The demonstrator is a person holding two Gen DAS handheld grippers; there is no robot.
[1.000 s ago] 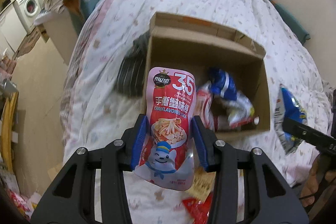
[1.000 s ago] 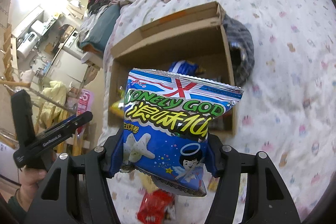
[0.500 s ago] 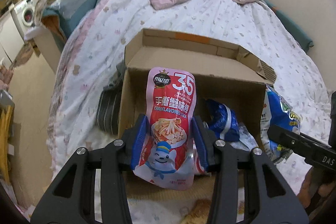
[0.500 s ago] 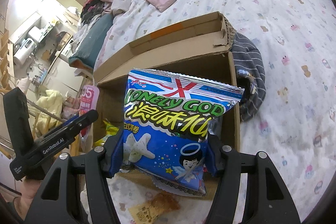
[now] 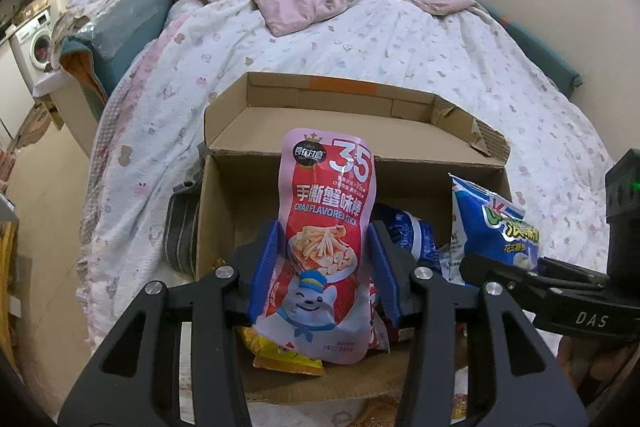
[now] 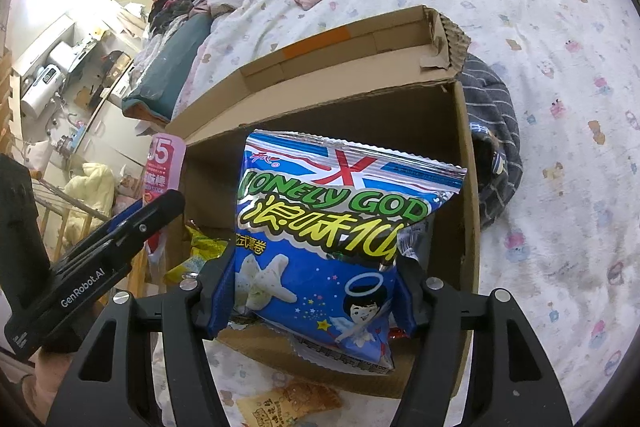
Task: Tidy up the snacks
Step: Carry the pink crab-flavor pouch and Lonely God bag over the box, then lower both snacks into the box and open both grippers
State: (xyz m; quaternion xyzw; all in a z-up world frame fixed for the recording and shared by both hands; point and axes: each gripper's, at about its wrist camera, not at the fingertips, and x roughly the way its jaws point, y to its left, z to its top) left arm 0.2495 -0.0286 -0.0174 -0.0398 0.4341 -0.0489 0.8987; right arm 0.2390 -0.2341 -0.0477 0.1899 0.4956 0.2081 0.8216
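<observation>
An open cardboard box [image 5: 320, 147] [image 6: 466, 187] stands on the bed with several snack bags inside. My left gripper [image 5: 325, 263] is shut on a pink and red crab stick pouch [image 5: 326, 227], held upright over the box's near left part. My right gripper [image 6: 314, 291] is shut on a blue Lonely God chip bag [image 6: 332, 239], held over the box's near right part. The blue bag also shows in the left wrist view [image 5: 492, 223], and the pink pouch at the left of the right wrist view [image 6: 162, 163].
A blue bag [image 5: 404, 231] and yellow bags [image 5: 280, 351] [image 6: 200, 251] lie in the box. A grey striped cloth [image 6: 496, 143] lies against the box's right side. A loose orange snack packet [image 6: 288, 407] lies on the bedspread [image 5: 400, 39] in front of the box.
Both grippers have moved forward and lower with their bags, from in front of the box to over its open inside. The box now looms larger in both views.
</observation>
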